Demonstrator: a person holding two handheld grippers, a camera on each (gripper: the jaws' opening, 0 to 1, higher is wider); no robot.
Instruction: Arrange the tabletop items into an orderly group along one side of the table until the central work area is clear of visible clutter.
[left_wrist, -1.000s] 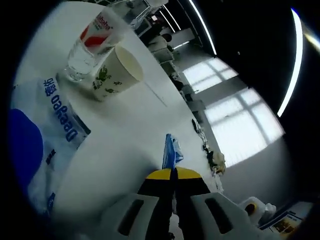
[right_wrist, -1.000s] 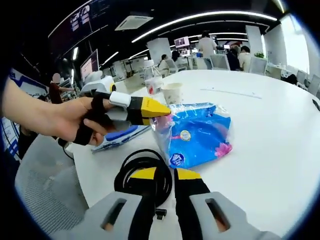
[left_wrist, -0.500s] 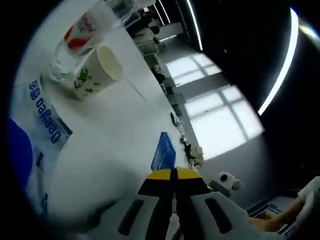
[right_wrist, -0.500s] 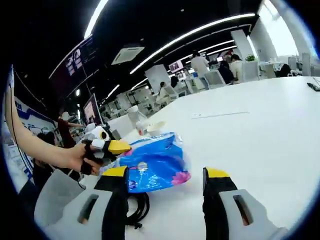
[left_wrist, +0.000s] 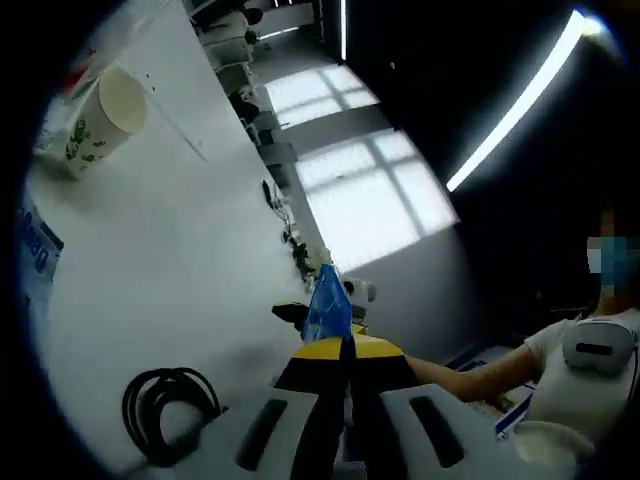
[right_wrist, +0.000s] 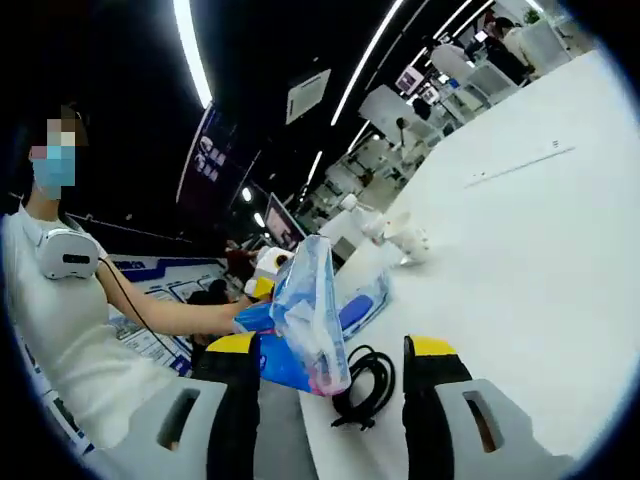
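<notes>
Left gripper (left_wrist: 345, 345): jaws pressed together, pinching the edge of the blue plastic pack (left_wrist: 327, 303), which hangs lifted above the white table (left_wrist: 170, 270). In the right gripper view the pack (right_wrist: 310, 325) hangs between that view's jaws, with the left gripper (right_wrist: 262, 288) behind it. Right gripper (right_wrist: 333, 347): jaws spread, holding nothing. A coiled black cable (right_wrist: 365, 380) lies on the near table edge. A paper cup (left_wrist: 100, 120) stands far left, and a second blue-and-white pack (right_wrist: 362, 303) lies between cable and cup.

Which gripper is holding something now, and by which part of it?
The left gripper pinches the blue plastic bag by its top edge; the right gripper is open, holding nothing.
</notes>
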